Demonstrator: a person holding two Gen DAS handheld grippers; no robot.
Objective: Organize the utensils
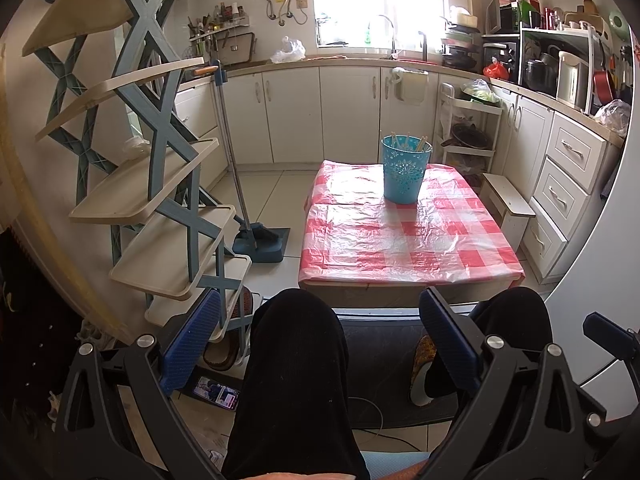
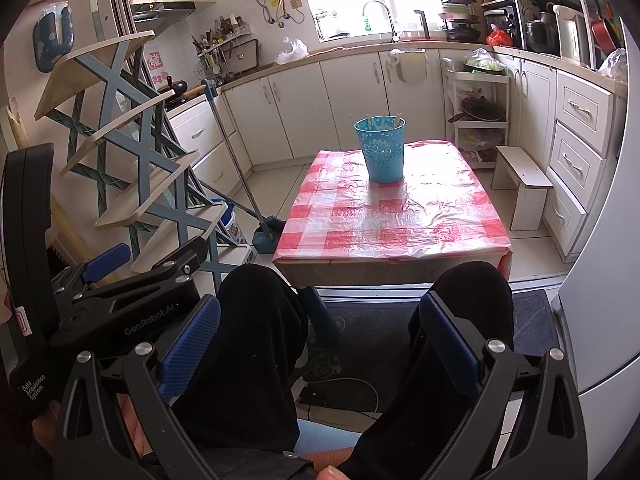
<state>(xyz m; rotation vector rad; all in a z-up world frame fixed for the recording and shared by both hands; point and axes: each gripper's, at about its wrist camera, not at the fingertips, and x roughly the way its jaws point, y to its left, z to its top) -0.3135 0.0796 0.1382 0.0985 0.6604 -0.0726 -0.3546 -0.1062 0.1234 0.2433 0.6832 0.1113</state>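
A turquoise cup (image 1: 406, 174) (image 2: 382, 152) stands on the far half of the low table with the red-and-white checked cloth (image 1: 408, 240) (image 2: 396, 224). Several pale utensil handles (image 1: 408, 142) (image 2: 380, 120) stick up out of it. My left gripper (image 1: 320, 344) is open and holds nothing, low over a person's knees in black trousers (image 1: 296, 360), short of the table's near edge. My right gripper (image 2: 320, 344) is also open with nothing in it, over the same knees. In the right wrist view the left gripper (image 2: 148, 258) shows at the left, jaws apart.
A blue-and-cream folding shelf rack (image 1: 160, 184) (image 2: 132, 152) stands left of the table. A broom and dustpan (image 1: 260, 240) lean beside it. A small white stool (image 1: 508, 208) (image 2: 524, 184) sits at the table's right. Cabinets line the back and right walls. A phone (image 1: 218, 394) lies on the floor.
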